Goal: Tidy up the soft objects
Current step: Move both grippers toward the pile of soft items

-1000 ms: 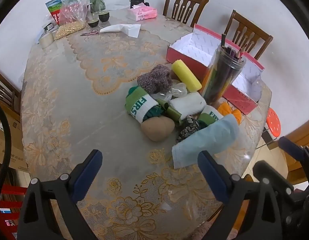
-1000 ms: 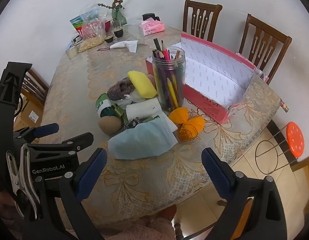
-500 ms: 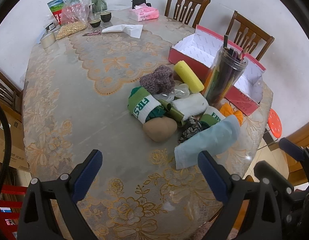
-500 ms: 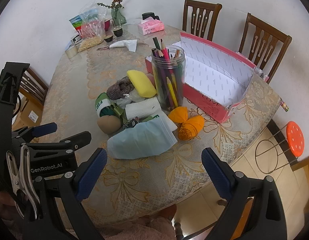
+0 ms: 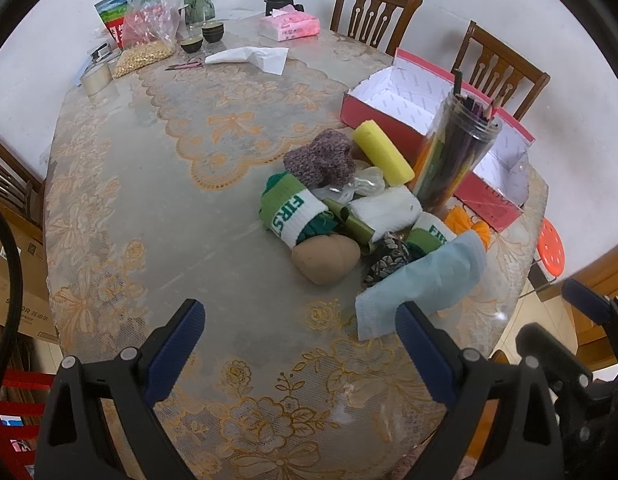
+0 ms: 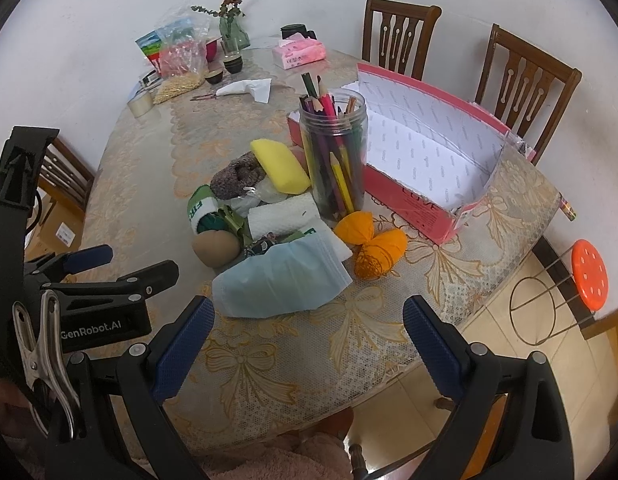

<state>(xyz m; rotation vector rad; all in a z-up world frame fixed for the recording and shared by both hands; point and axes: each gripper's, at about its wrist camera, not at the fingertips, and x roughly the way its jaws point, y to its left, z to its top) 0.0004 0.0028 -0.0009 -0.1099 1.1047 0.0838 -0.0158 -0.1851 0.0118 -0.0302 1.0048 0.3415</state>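
Note:
A heap of soft things lies mid-table: a pale blue face mask [image 5: 423,280] [image 6: 283,280], a tan pad [image 5: 325,258], green-white socks [image 5: 295,210], a purple knit piece [image 5: 321,158], a yellow sponge [image 5: 383,152] [image 6: 279,166], a white cloth roll [image 5: 385,208] and orange cloth bundles [image 6: 371,246]. An open pink box [image 5: 433,100] [image 6: 421,160] stands behind the heap. My left gripper [image 5: 301,328] is open and empty, short of the heap. My right gripper [image 6: 309,328] is open and empty, just before the mask.
A clear jar of coloured pencils [image 6: 335,156] stands between heap and box. At the far end are a tissue pack [image 5: 289,26], a bag of beans [image 5: 145,40], small bowls, a vase and a tape roll. Wooden chairs [image 6: 525,80] stand behind; an orange stool [image 6: 589,274] is right.
Both grippers have crept slightly toward the heap, which now sits a little lower in the left view. Nothing on the table has moved. Both stay open.

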